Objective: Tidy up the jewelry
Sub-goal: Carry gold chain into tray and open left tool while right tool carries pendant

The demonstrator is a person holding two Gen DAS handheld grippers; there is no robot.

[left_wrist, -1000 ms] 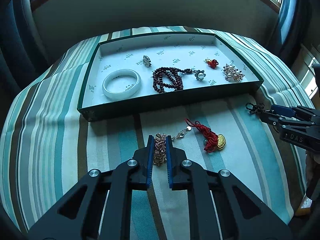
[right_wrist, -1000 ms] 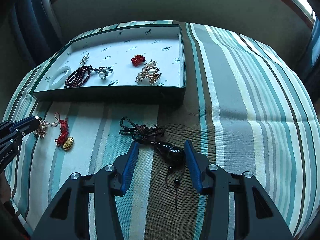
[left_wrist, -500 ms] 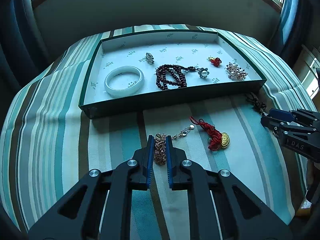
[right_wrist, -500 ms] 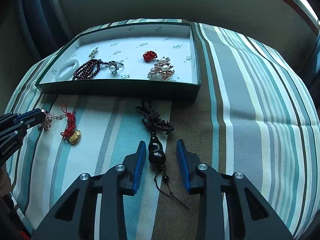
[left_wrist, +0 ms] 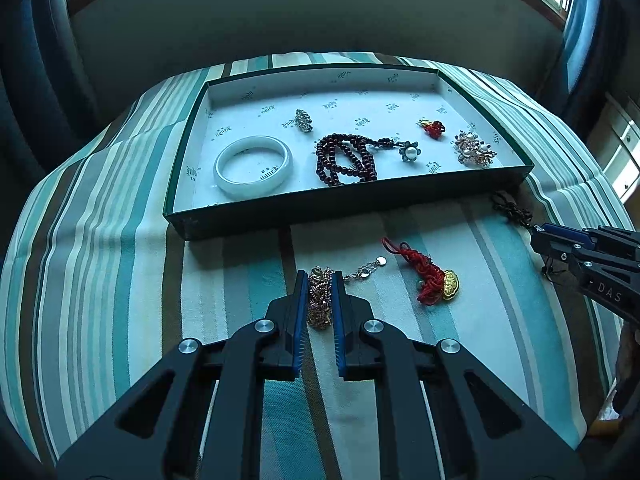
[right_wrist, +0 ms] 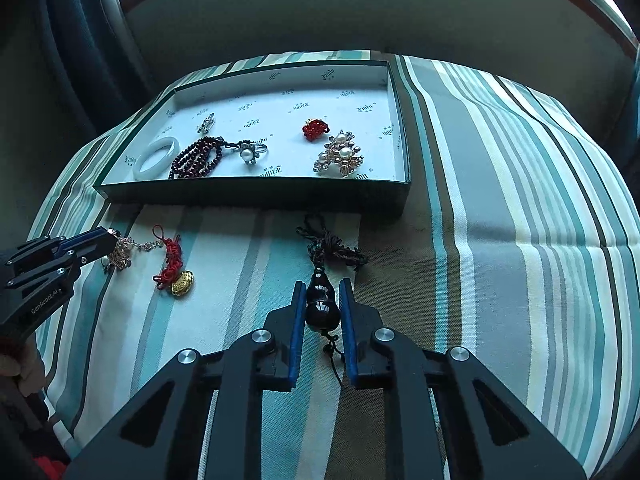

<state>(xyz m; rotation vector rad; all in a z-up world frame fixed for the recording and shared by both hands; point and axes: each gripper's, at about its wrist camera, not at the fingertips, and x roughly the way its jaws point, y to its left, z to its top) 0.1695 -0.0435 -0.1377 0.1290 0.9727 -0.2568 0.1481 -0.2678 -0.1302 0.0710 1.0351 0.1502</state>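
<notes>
Striped cloth [right_wrist: 500, 220] lies bare right of tray [right_wrist: 256, 196].

Both cameras sit on the grippers and look forward and down along the fingers, from close above the striped cloth [left_wrist: 100, 280]. The left wrist view looks from the left part of the cloth toward the green tray [left_wrist: 360, 208], which lies a little farther ahead. The right wrist view looks from the right part, so the tray [right_wrist: 256, 198] stands ahead and to its left. Both views share the tray and the cloth in front of it. Each view also sees the other gripper at its edge: the right gripper [left_wrist: 538, 236] and the left gripper [right_wrist: 110, 238].
</notes>
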